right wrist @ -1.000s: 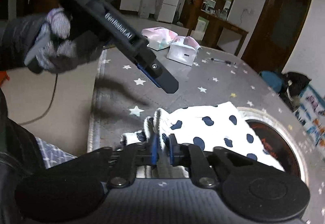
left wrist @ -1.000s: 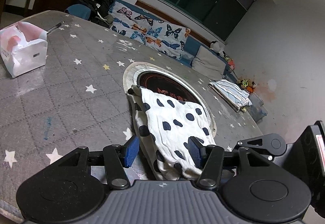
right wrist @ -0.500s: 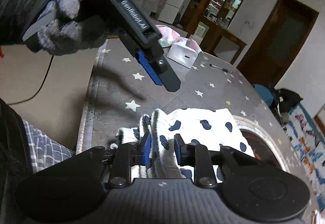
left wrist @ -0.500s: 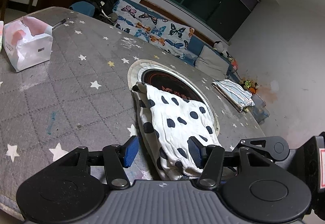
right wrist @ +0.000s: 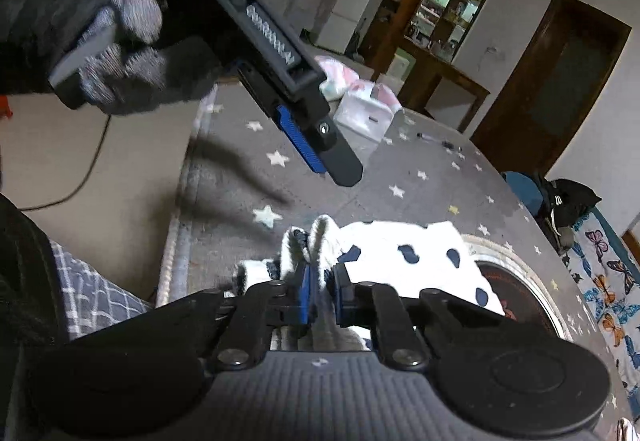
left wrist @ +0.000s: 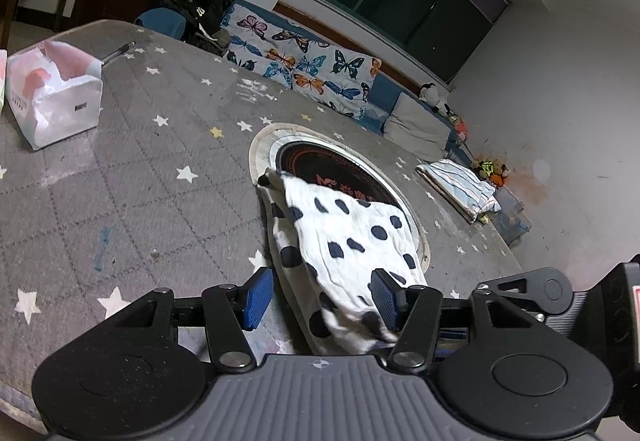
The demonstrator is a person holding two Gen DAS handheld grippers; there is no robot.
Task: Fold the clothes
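Right tool (right wrist: 320, 291) closing, pinching spotted cloth (right wrist: 404, 253); left tool (left wrist: 320, 297) apart above it; tissue pack (left wrist: 56, 93) with torn-open top

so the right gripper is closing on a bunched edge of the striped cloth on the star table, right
Not striped: the cloth that the right gripper is closing on is white with dark polka dots, as the right wrist view shows. The rest holds: its bunched edge sits between the blue pads, and it lies on the star-patterned table.
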